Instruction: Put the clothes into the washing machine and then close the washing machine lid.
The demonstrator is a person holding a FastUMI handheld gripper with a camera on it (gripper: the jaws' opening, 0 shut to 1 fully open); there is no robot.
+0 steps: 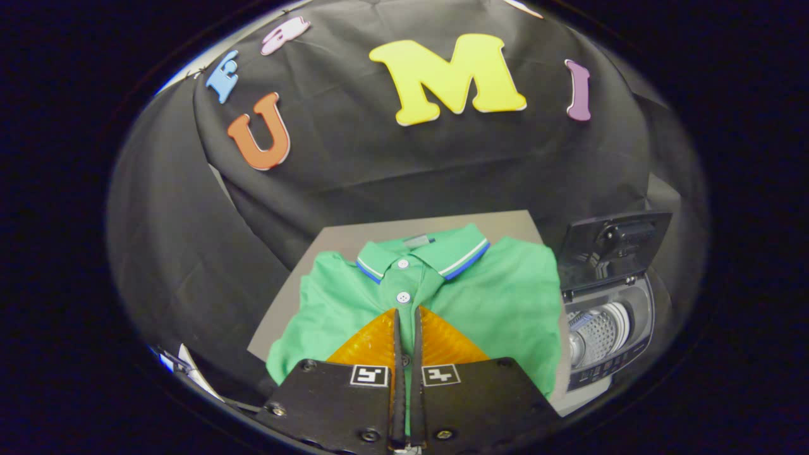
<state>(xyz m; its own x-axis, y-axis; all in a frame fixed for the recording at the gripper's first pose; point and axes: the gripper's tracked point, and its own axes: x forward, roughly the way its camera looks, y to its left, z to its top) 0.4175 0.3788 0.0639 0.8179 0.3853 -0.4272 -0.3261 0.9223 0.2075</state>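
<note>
Gripper view: gripper [407, 311] pressed together above the green polo shirt [499, 303], open-lidded washing machine [607, 328] just beside its edge.

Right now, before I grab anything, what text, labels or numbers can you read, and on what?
Too small to read: grey neck tag of the green polo shirt.
Blurred: control strip of the grey top-loading washing machine.
Patterns, no words: square black-and-white markers on the gripper.
Its fingers sit nearly together over the shirt's placket.
</note>
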